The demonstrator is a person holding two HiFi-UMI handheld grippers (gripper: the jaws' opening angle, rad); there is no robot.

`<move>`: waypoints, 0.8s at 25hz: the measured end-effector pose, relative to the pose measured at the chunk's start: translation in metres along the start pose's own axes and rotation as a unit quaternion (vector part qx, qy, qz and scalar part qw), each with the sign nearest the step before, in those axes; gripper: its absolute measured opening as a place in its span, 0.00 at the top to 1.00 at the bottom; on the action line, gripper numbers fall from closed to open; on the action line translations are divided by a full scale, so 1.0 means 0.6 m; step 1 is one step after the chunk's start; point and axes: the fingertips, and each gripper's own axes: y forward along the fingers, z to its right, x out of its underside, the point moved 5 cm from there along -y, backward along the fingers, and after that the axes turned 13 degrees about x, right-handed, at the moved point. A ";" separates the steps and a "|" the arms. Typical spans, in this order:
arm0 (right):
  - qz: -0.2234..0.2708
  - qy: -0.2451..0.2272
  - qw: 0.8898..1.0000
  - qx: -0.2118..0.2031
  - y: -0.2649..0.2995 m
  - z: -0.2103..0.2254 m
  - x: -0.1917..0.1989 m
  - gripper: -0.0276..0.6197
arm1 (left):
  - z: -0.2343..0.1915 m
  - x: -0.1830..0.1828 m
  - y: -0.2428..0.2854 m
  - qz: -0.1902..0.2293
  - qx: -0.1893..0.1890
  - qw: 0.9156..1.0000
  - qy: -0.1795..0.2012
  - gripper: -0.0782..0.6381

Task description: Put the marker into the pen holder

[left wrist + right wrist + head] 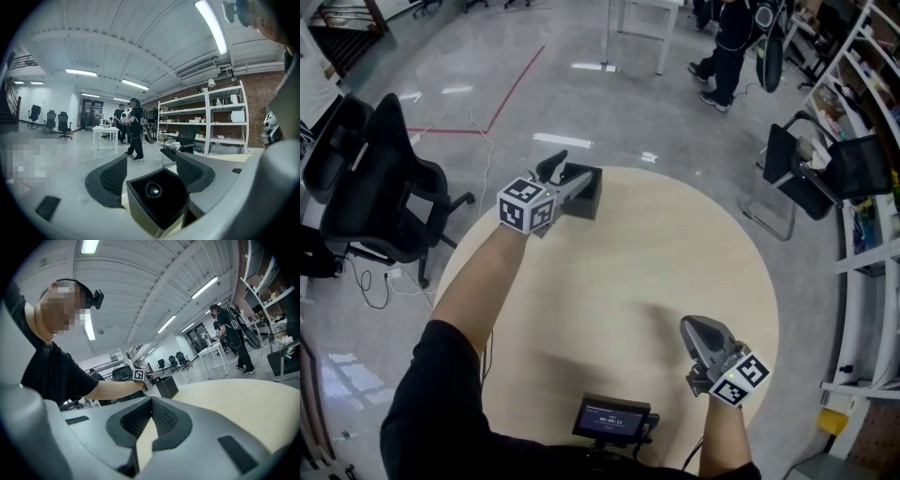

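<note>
The square black pen holder [140,206] stands at the round worktop's [675,253] 12 o'clock edge, with the marker [153,189] upright inside it. The left claw [152,173] is released, its pads spread to either side of the holder's rim without pressing on it. The right claw [151,401] is clenched on nothing, over the 4 o'clock edge. The worktop's middle lies bare between them.
</note>
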 end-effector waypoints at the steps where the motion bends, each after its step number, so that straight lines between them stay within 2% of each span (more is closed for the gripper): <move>1: 0.001 -0.002 1.000 0.000 -0.005 -0.003 -0.005 0.95 | 0.002 -0.009 -0.006 0.009 -0.007 1.000 -0.003 0.44; 4: 0.003 -0.007 1.000 0.005 -0.024 -0.017 -0.021 0.95 | 0.021 -0.049 -0.047 0.038 -0.023 0.999 0.001 0.38; 8: 0.014 -0.017 1.000 0.012 -0.052 -0.046 -0.059 0.95 | 0.082 -0.123 -0.144 0.098 -0.010 0.995 0.008 0.39; 13: 0.033 -0.039 0.999 0.017 -0.095 -0.107 -0.124 0.95 | 0.195 -0.180 -0.300 0.153 0.021 0.988 0.004 0.59; 15: 0.041 -0.047 0.998 0.018 -0.115 -0.139 -0.149 0.95 | 0.245 -0.194 -0.368 0.177 0.037 0.984 0.004 0.75; 17: 0.048 -0.056 0.997 0.018 -0.134 -0.174 -0.169 0.95 | 0.292 -0.201 -0.435 0.193 0.045 0.980 0.005 0.85; 20: 0.053 -0.069 0.996 0.016 -0.166 -0.232 -0.186 0.95 | 0.364 -0.196 -0.529 0.200 0.053 0.978 -0.009 0.90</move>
